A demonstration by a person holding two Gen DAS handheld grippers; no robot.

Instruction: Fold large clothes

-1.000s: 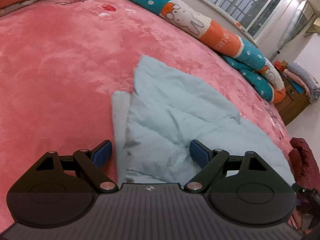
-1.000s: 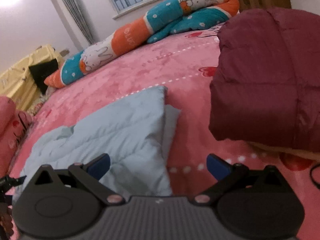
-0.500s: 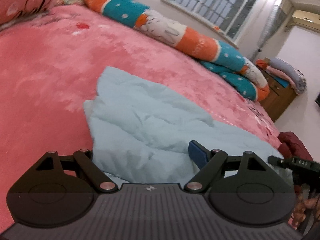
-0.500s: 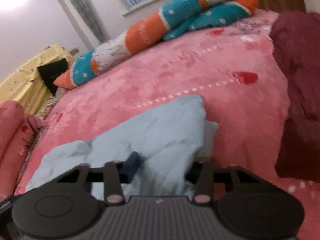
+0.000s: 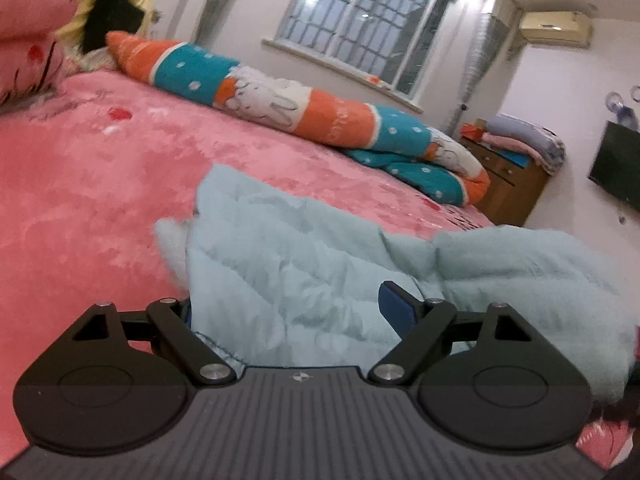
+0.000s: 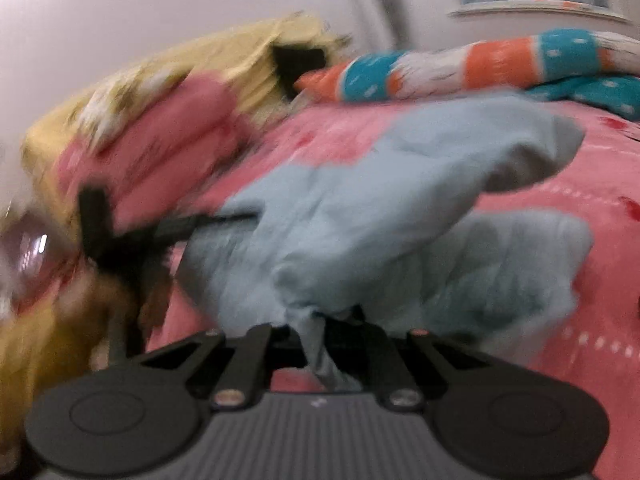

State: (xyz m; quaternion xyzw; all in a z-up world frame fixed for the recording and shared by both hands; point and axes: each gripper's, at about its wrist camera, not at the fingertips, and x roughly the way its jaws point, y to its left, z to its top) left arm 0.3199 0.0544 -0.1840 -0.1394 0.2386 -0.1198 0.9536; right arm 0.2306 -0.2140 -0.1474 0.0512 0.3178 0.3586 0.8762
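Note:
A light blue padded garment (image 5: 300,264) lies crumpled on the pink bed cover (image 5: 80,200). My left gripper (image 5: 290,308) is open at the garment's near edge. Cloth fills the gap between its jaws and hides the left finger, while the blue pad of the right finger (image 5: 394,308) shows. In the blurred right wrist view my right gripper (image 6: 316,332) is closing tight on a pinched fold of the garment (image 6: 360,200). That fold hangs lifted off the bed. A black blurred shape at the left of that view is the left gripper (image 6: 112,240).
A long orange, teal and white bolster (image 5: 280,96) runs along the bed's far side under a window. Pink pillows (image 5: 24,20) and a yellow cloth sit at the far left. A wooden dresser (image 5: 512,184) with folded blankets stands beyond the bed's right end.
The right gripper went from wide open to shut on the garment's edge, then lifted it and swung left. The left gripper rose and tilted up, with cloth now over its left finger.

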